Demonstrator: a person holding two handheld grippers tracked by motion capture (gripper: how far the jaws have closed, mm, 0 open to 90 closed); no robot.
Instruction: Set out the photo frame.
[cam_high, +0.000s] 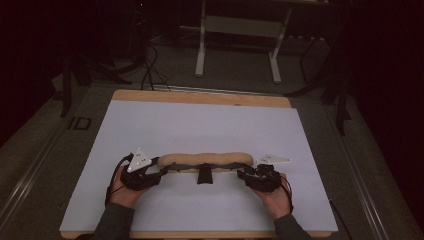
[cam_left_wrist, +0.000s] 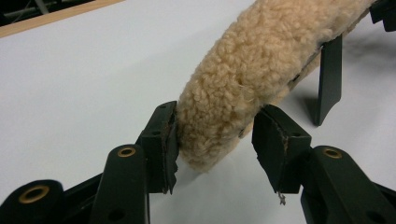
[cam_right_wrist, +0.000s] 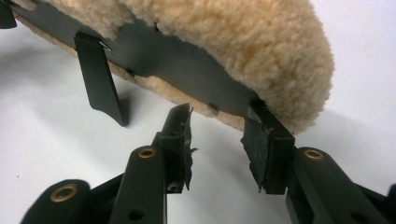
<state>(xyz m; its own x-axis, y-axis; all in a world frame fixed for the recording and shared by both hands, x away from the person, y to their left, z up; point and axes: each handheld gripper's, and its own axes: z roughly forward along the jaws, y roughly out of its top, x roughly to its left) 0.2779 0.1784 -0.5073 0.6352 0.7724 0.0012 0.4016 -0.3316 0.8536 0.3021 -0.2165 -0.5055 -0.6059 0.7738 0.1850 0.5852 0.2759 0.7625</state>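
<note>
A long tan fleece pad (cam_high: 205, 159) lies crosswise on the white tabletop (cam_high: 200, 120), with a dark lining (cam_right_wrist: 187, 70) along its near side and a black tab (cam_high: 203, 176) hanging from the middle. My left gripper (cam_high: 159, 172) is at its left end. In the left gripper view both jaws sit against the fleece (cam_left_wrist: 261, 60), so the left gripper (cam_left_wrist: 212, 140) is shut on that end. At the pad's right end is my right gripper (cam_high: 242, 174). In its own view the right gripper (cam_right_wrist: 217, 135) stands open under the fleece (cam_right_wrist: 243, 32), one jaw tip just touching the pad's edge.
The white sheet covers a wooden board whose edge (cam_high: 200, 97) shows at the back. Behind the table a white-legged stand (cam_high: 237, 45) and cables (cam_high: 150, 70) are on the dark floor. The black tab (cam_left_wrist: 329, 79) (cam_right_wrist: 100, 79) reaches down to the tabletop.
</note>
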